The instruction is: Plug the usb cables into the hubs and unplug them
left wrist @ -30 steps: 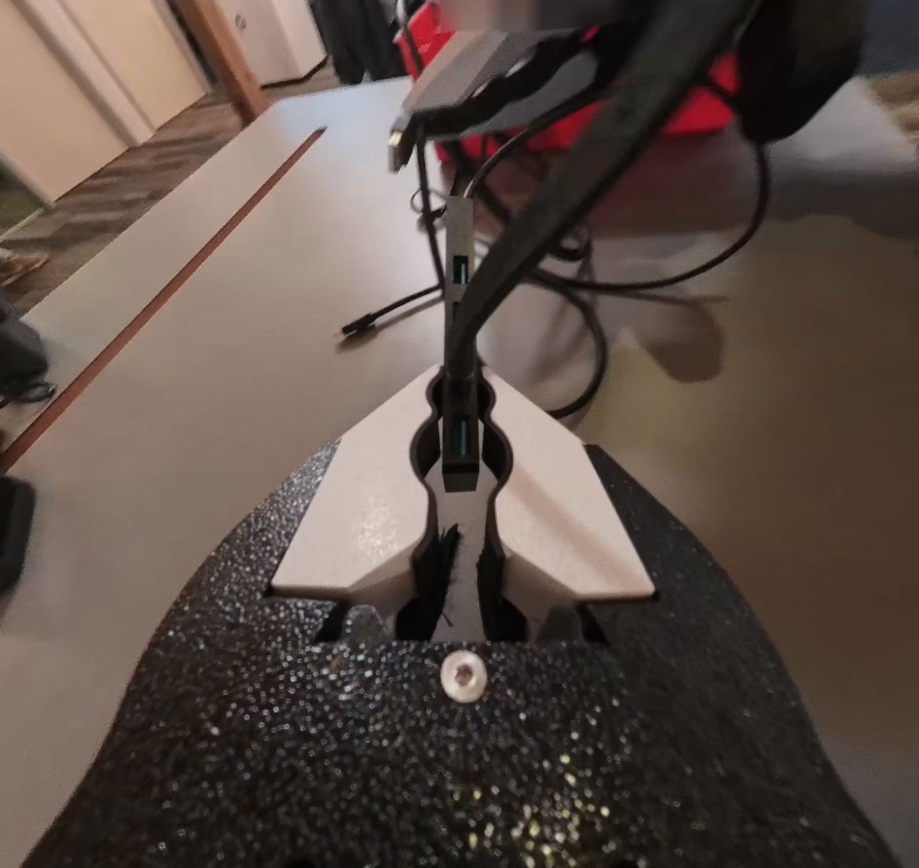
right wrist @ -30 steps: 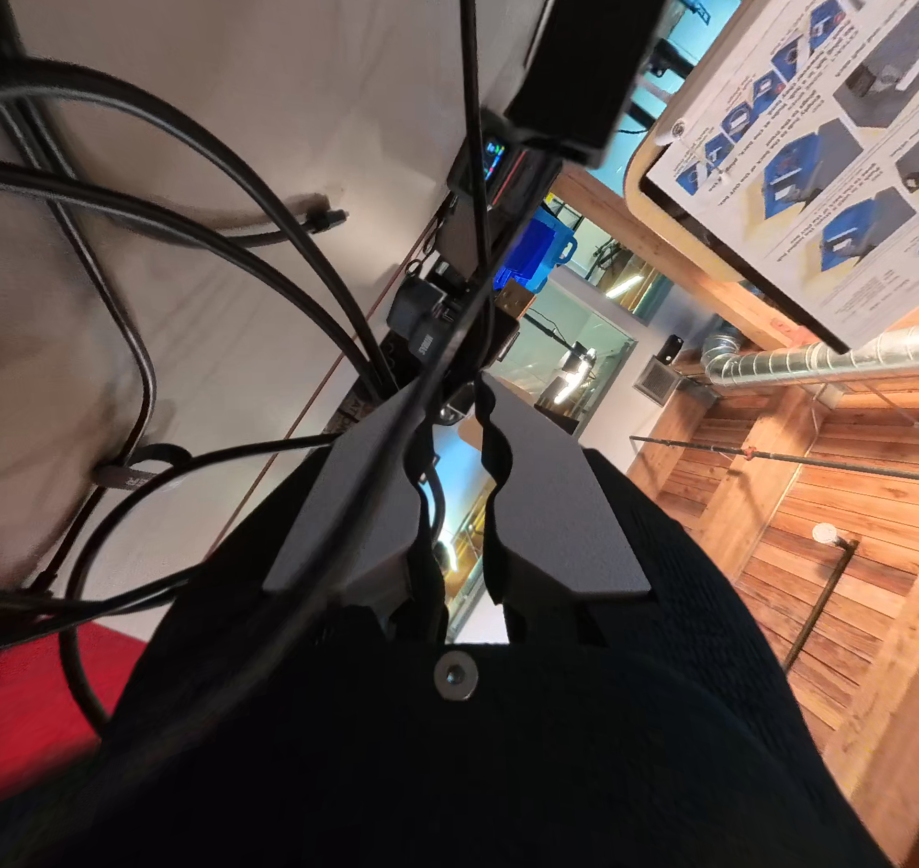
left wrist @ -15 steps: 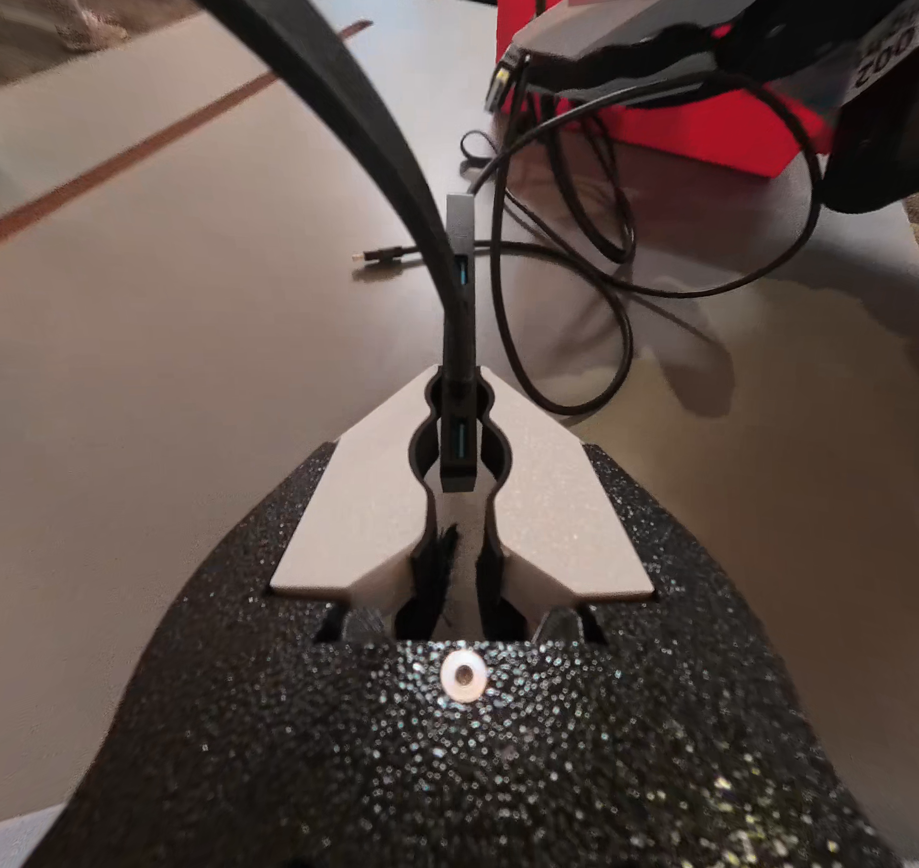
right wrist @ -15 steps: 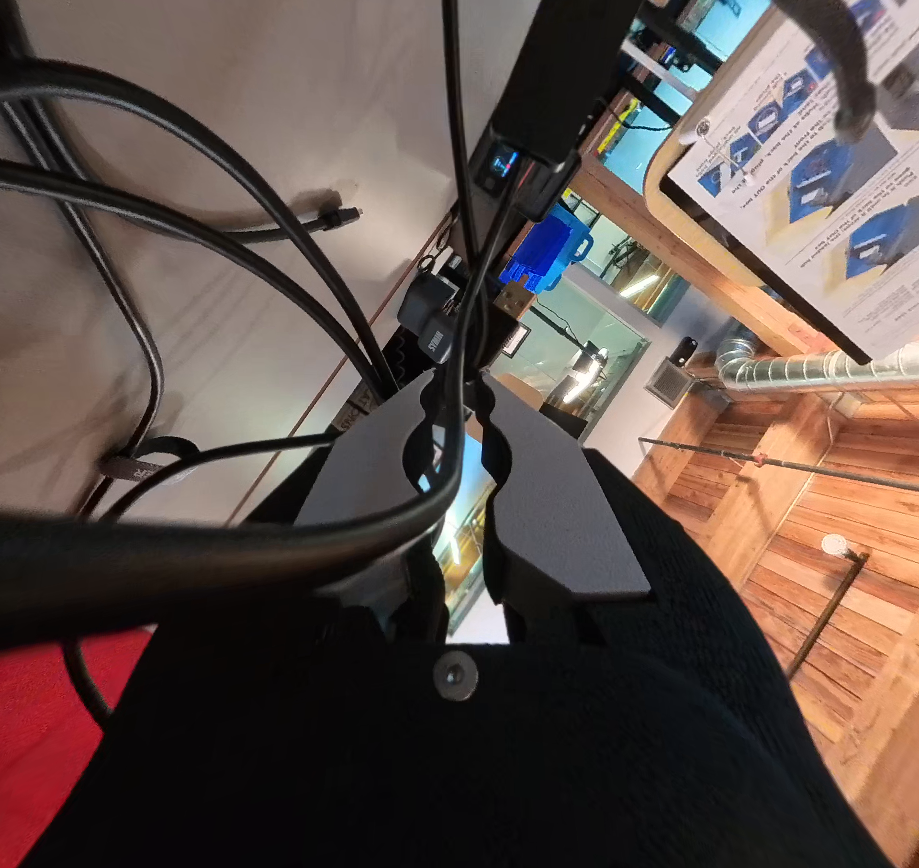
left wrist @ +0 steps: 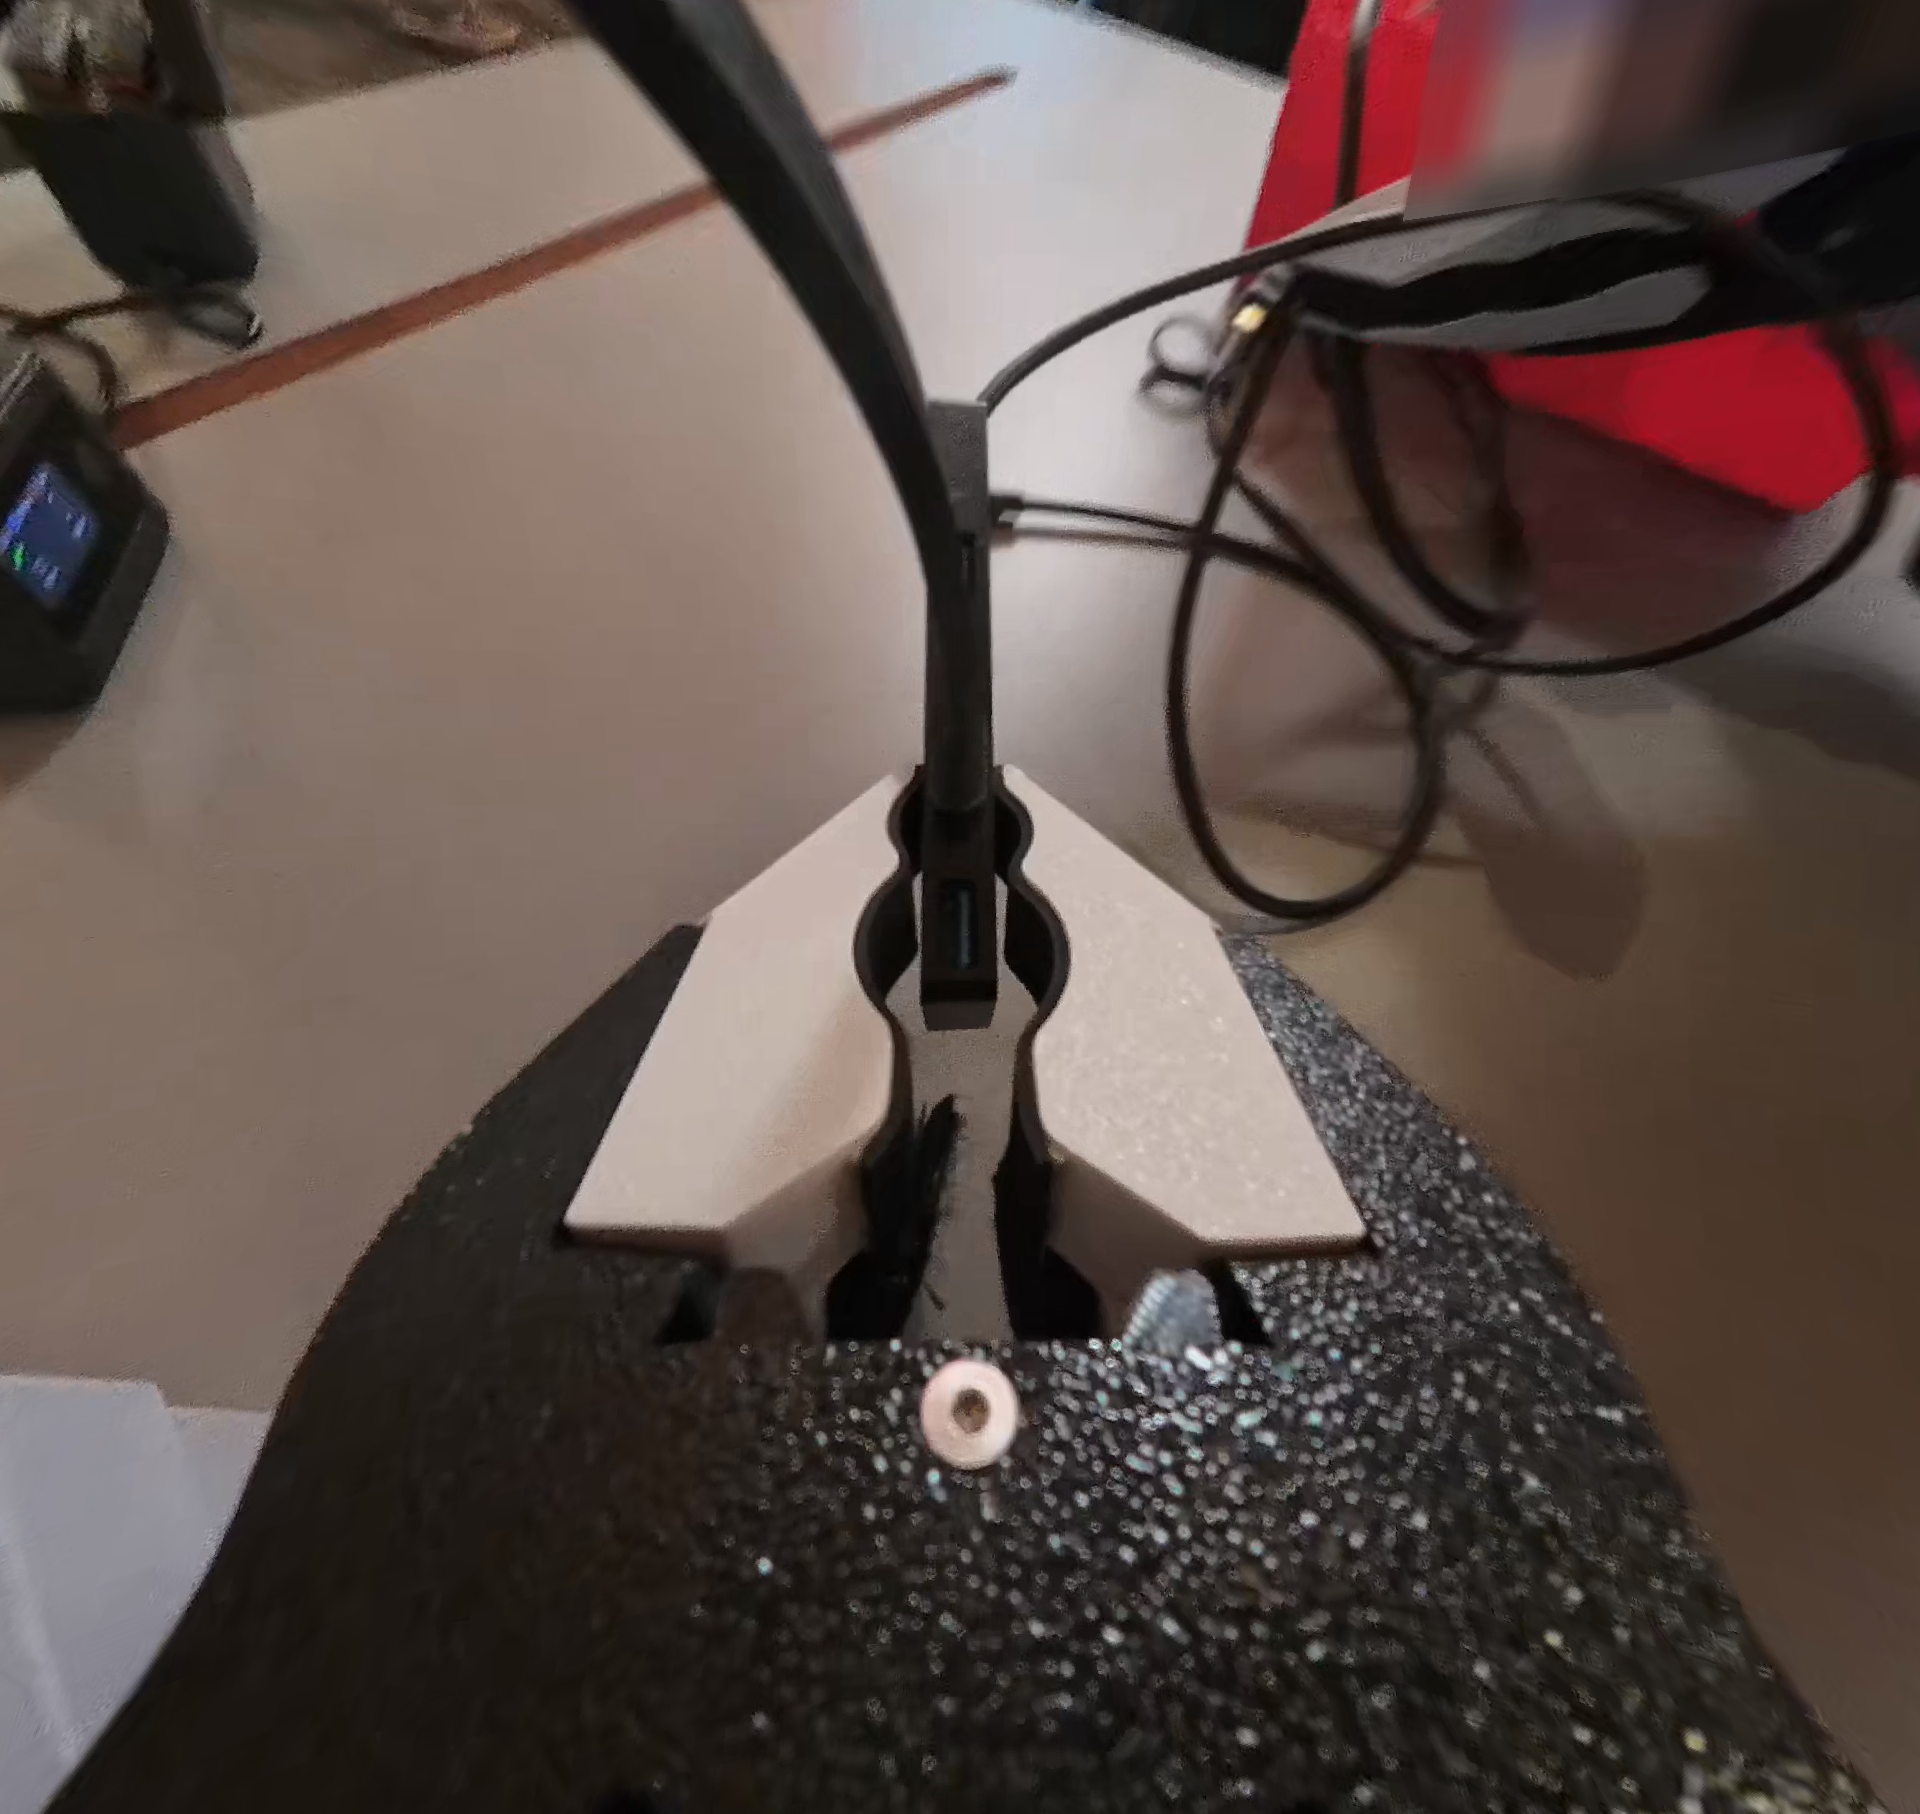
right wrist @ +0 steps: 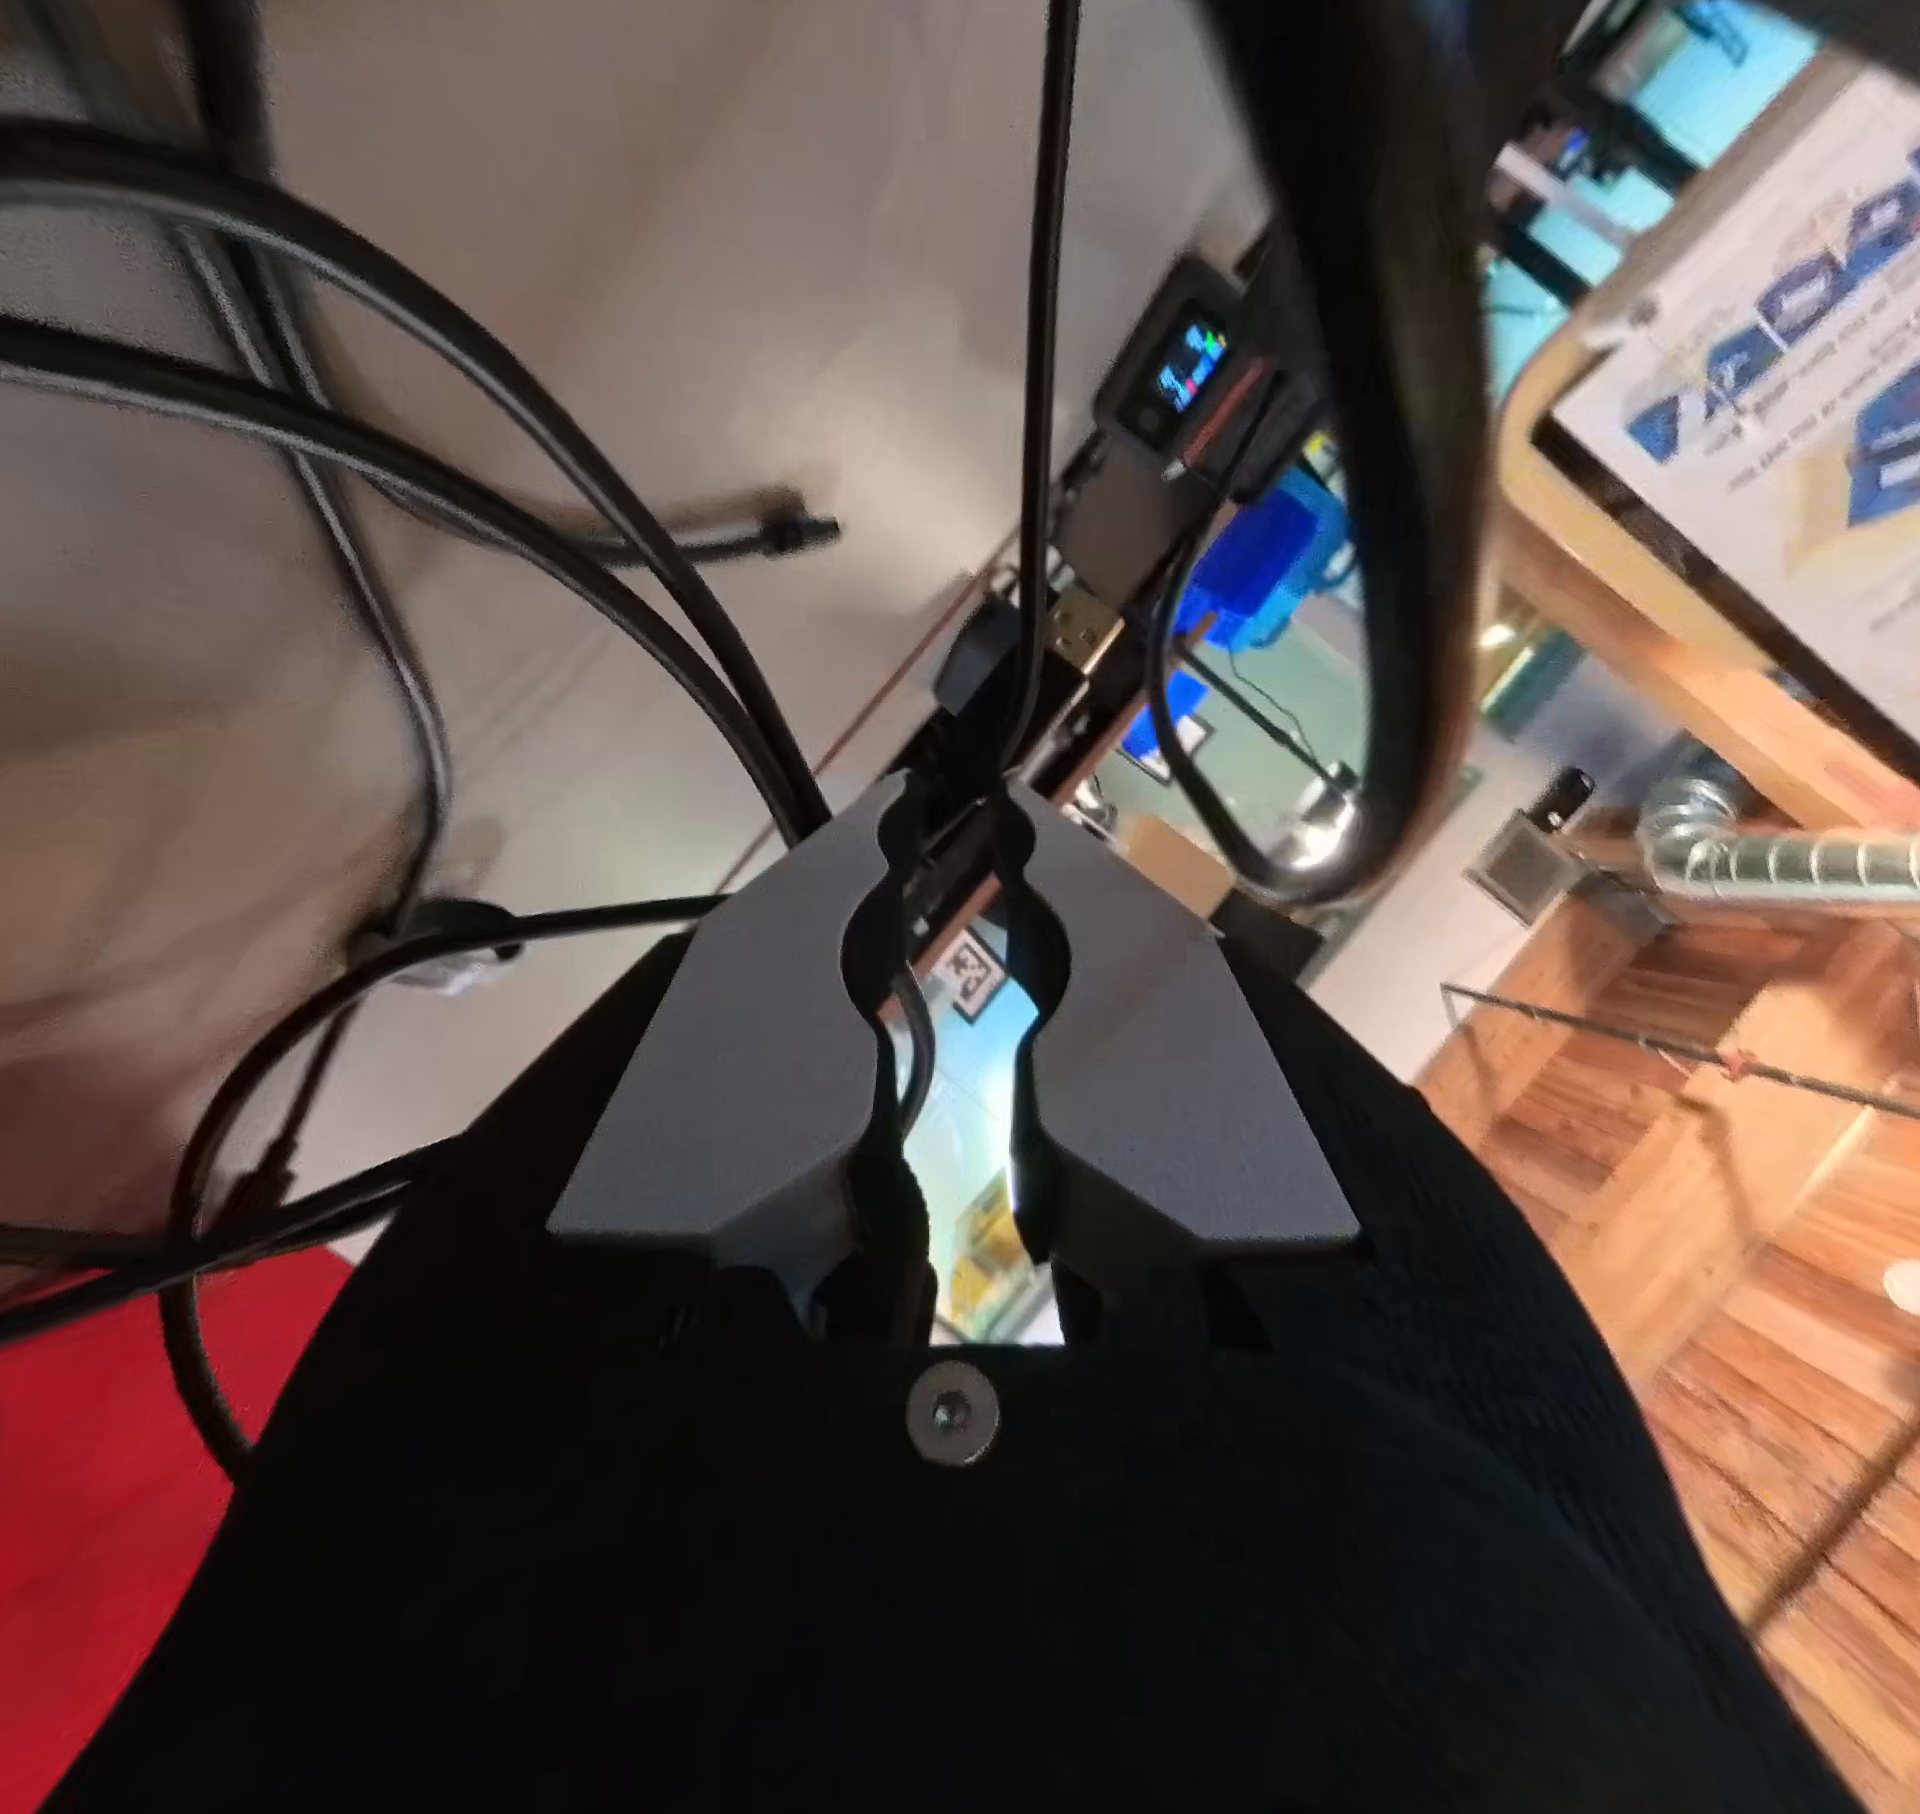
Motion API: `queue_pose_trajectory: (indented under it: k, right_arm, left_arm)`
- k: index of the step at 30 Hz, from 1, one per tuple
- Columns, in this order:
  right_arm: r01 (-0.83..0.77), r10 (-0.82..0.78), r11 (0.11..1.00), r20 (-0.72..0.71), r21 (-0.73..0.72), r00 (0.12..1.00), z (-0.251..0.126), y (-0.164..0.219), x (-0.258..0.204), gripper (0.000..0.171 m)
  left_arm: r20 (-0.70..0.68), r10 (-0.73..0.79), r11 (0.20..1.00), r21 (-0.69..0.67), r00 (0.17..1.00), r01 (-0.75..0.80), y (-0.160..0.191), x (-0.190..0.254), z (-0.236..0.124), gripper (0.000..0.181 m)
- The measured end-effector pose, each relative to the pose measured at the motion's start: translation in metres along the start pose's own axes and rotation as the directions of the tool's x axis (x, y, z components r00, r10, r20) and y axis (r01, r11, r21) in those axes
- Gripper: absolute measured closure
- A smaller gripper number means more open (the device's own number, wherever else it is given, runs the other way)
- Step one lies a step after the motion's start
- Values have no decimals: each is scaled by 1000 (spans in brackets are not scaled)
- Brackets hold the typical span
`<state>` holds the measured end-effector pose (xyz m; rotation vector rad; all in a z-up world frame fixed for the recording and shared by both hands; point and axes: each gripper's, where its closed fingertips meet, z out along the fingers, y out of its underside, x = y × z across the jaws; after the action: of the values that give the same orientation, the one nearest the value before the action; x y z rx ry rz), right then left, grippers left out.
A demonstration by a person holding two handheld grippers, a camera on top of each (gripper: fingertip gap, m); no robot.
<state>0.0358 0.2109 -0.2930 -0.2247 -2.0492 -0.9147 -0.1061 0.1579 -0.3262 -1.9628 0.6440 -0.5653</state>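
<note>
In the left wrist view my left gripper (left wrist: 956,793) is shut on a slim grey USB hub (left wrist: 958,943), held edge-on with a blue port facing up. A thick black cable (left wrist: 790,154) rises from the hub's top edge and arcs up to the left. My right gripper shows at the upper right (left wrist: 1340,294), with a gold USB plug (left wrist: 1252,315) at its tip, apart from the hub. In the right wrist view my right gripper (right wrist: 961,793) is shut on a thin black USB cable (right wrist: 1044,310), and the gold plug (right wrist: 1081,626) pokes out past its fingertips.
Several loose black cables (left wrist: 1351,642) loop on the beige table (left wrist: 468,725) by a red box (left wrist: 1662,393). A small black device with a lit screen (left wrist: 52,538) sits at the table's left; it also shows in the right wrist view (right wrist: 1184,382).
The left view has swung so the right gripper now sits farther right and the screen device has come into view. The thick cable now arcs left. Both grippers have kept their hold.
</note>
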Motion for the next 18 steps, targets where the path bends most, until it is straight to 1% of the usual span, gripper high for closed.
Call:
queue_pose_trajectory:
  k: [1, 4, 8, 10, 12, 13, 15, 17, 18]
  right_arm:
    - [2, -3, 1000, 20, 23, 1000, 1, -7, -4, 161]
    - [43, -49, 995, 64, 88, 997, 0, -30, -17, 160]
    - [99, -114, 984, 95, 149, 989, -7, -59, -33, 160]
    - [115, -135, 979, 113, 170, 984, -10, -71, -42, 160]
    - [105, -126, 982, 130, 159, 983, -10, -75, -45, 160]
    - [81, -105, 985, 153, 153, 983, -9, -75, -45, 160]
    - [-18, -19, 987, 230, 158, 973, -11, -74, -45, 160]
    - [-162, 99, 973, 335, 163, 937, -13, -74, -48, 160]
    - [-246, 165, 955, 394, 166, 904, -14, -74, -49, 160]
  left_arm:
    - [29, -1, 999, -40, 1000, 2, 6, -4, 2, 173]
    - [80, -22, 994, -101, 997, 30, 17, -11, 6, 173]
    - [120, -91, 991, -84, 989, 102, 18, -20, 4, 173]
    - [113, -111, 990, -73, 987, 120, 17, -20, 4, 173]
    - [110, -115, 990, -73, 987, 124, 18, -20, 5, 173]
    - [110, -110, 990, -77, 988, 119, 18, -20, 6, 172]
    - [101, -102, 990, -86, 990, 111, 20, -18, 7, 173]
    - [99, -99, 990, -92, 990, 108, 21, -17, 8, 173]
    - [95, -93, 990, -98, 991, 102, 22, -17, 9, 173]
